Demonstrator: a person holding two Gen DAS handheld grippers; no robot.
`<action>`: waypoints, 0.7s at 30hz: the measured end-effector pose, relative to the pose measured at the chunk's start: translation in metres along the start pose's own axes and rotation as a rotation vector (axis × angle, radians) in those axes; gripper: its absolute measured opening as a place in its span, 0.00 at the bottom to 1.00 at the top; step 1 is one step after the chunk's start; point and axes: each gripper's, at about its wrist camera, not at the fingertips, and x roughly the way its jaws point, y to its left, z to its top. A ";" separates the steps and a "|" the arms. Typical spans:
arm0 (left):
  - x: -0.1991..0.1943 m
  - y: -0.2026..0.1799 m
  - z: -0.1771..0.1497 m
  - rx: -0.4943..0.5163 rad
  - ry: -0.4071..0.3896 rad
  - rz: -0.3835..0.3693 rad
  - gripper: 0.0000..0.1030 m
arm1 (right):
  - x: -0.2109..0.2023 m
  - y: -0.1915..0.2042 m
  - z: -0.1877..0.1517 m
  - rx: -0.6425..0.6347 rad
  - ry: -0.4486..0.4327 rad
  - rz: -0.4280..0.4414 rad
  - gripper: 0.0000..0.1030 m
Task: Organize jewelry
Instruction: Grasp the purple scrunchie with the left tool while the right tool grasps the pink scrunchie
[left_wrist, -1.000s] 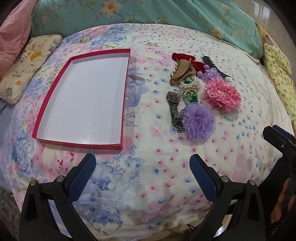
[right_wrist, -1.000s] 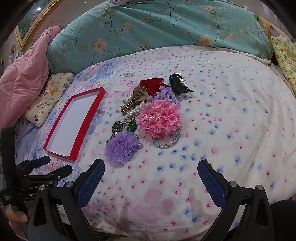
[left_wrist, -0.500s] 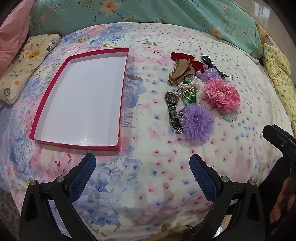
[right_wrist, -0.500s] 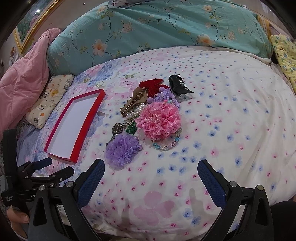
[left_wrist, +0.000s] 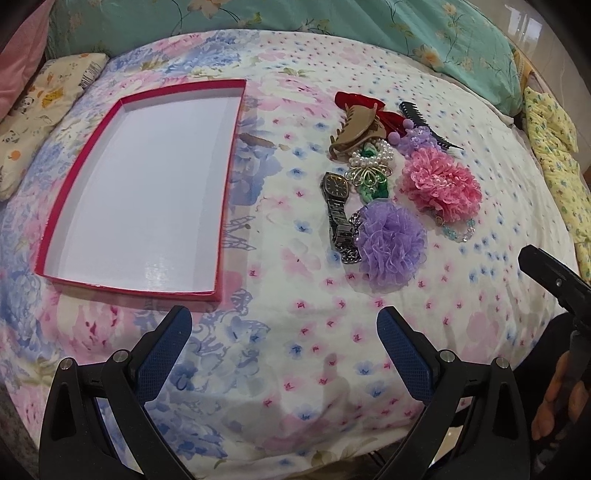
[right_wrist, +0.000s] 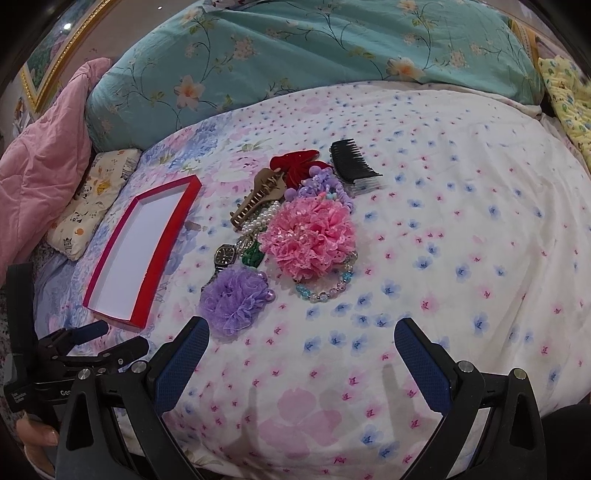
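Bed surface: floral-print bedsheet (left_wrist: 303, 332) in pink, blue and cream, domed and lightly wrinkled, with a teal flowered duvet (right_wrist: 332, 55) bunched along the far edge.
Far left edge: pink quilted blanket (right_wrist: 40, 166) and a small cartoon-print pillow (left_wrist: 33, 114) lie beside the sheet's left border.
Tray: shallow rectangular red-rimmed box with white inside (left_wrist: 140, 184) lies flat on the left half of the sheet, holding nothing.
Open room, middle: bare strip of sheet separates the box from the jewelry pile; the two are well apart.
Jewelry pile: right of centre, pieces touching or overlapping.
Pile, left side: square-faced metal-band wristwatch (left_wrist: 337, 206), tan plastic claw clip (left_wrist: 356, 127) behind it, white pearl bracelet (left_wrist: 369, 155) and a gold wire flower brooch (left_wrist: 367, 173) between.
Pile, front: lilac tulle pompom scrunchie (left_wrist: 391, 245), nearest both grippers.
Pile, right side: pink lace pompom scrunchie (left_wrist: 441, 182), clear-and-blue beaded bracelet (right_wrist: 327, 290) at its near edge, red bow (right_wrist: 295, 164) and black plastic comb (right_wrist: 351, 164) at the back.
Open room, right: broad bare sheet right of the pile.
Right edge: yellow printed cloth (left_wrist: 554, 147).
Left gripper (left_wrist: 283, 341): jaws spread wide, empty, above the sheet's near edge.
Right gripper (right_wrist: 301, 349): jaws spread wide, empty, just short of the lilac scrunchie.
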 end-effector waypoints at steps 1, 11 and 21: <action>0.002 -0.001 0.001 0.001 0.002 -0.010 0.97 | 0.001 -0.002 0.001 0.003 0.001 -0.002 0.98; 0.018 -0.032 0.032 0.055 -0.007 -0.174 0.90 | 0.028 -0.019 0.032 0.043 -0.012 0.012 0.86; 0.061 -0.052 0.042 0.087 0.076 -0.269 0.42 | 0.071 -0.029 0.054 0.091 0.038 0.031 0.63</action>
